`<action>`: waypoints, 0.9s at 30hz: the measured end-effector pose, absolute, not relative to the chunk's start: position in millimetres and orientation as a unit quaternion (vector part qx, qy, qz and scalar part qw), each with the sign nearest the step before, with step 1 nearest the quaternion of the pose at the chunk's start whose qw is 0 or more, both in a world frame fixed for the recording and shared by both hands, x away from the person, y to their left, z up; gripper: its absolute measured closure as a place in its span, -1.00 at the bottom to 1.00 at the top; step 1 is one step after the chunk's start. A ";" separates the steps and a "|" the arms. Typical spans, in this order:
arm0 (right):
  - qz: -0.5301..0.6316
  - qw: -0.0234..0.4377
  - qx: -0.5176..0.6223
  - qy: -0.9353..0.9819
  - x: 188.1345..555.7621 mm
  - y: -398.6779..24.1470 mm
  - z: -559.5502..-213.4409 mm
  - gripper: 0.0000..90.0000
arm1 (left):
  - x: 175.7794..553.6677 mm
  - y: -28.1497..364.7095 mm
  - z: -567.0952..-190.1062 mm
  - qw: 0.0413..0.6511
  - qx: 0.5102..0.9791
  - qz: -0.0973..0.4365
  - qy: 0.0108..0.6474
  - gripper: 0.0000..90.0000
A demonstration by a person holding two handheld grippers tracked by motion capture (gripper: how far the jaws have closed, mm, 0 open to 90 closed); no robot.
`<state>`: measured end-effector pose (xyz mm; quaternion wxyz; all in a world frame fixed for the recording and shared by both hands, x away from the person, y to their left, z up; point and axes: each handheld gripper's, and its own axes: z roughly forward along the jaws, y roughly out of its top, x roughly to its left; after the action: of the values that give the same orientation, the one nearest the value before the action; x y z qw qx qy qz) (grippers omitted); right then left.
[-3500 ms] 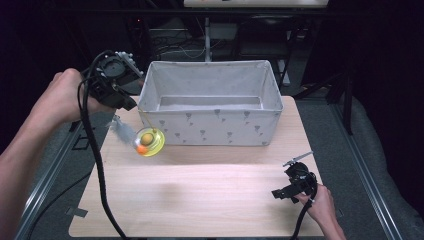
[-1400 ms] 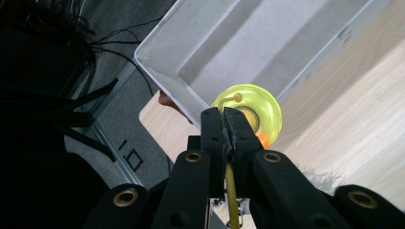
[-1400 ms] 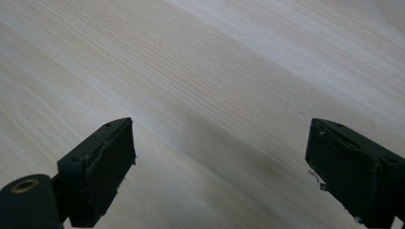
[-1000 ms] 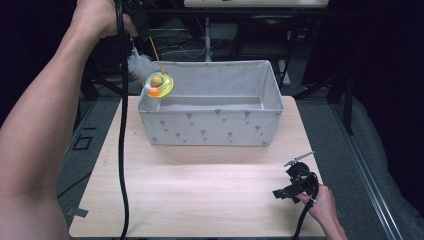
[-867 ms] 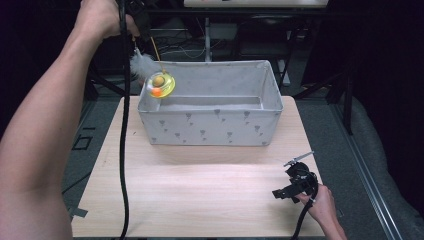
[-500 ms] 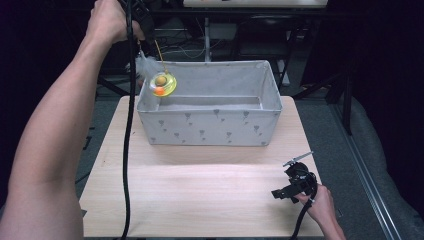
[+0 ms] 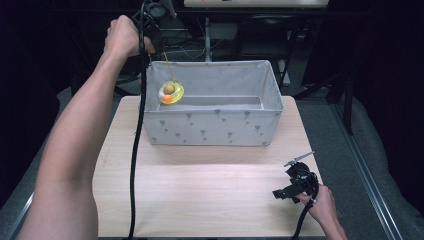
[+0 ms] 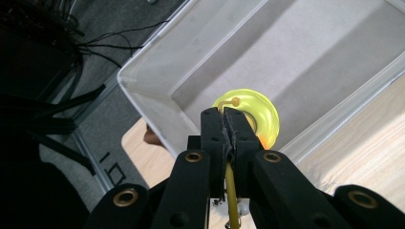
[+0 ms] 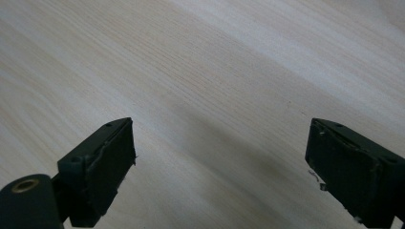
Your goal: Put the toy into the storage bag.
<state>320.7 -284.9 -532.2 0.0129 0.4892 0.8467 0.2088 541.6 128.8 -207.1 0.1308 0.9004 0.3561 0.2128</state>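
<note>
The yellow toy [image 7: 171,92] hangs by its thin yellow string [image 7: 169,70] inside the left end of the grey fabric bin [image 7: 215,131], just beside the near left corner, clear of the bin floor as far as you can tell. It is a translucent yellow disc with a brownish ball at its middle and an orange patch on its lower edge. In the left gripper view the same toy [image 8: 253,112] dangles beyond the jaw tips, above the bin [image 8: 157,102]. Your left gripper [image 8: 227,114] has its jaws pressed together on the string [image 8: 230,183], which runs down between them. In the high view you hold that gripper [image 7: 150,22] above the bin's far left corner. Your right gripper [image 7: 289,189] rests low over the wooden table [image 7: 200,195] near the front right corner, jaws spread wide with bare wood between them.
</note>
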 end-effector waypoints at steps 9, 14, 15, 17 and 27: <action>0.203 0.014 0.487 0.850 321.5 -285.4 -533.0 -0.80 | 544.8 126.6 -228.1 0.132 0.903 0.205 0.353 0.96; 0.209 0.013 0.486 0.849 320.8 -283.5 -533.4 -0.80 | 546.8 129.2 -237.9 0.134 0.903 0.196 0.357 0.96; 0.206 0.012 0.487 0.849 320.2 -283.3 -532.2 -0.80 | 546.5 129.9 -240.5 0.138 0.903 0.190 0.361 0.96; 0.210 0.012 0.488 0.847 319.8 -283.2 -531.6 -0.80 | 546.1 129.9 -241.7 0.138 0.903 0.191 0.358 0.96; 0.209 0.011 0.489 0.847 320.8 -284.3 -533.1 -0.80 | 548.8 138.0 -262.3 0.139 0.904 0.178 0.364 0.96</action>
<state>320.8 -284.3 -533.1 0.0112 0.4888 0.8469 0.2090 548.8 138.0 -262.3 0.1394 0.9035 0.3638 0.1784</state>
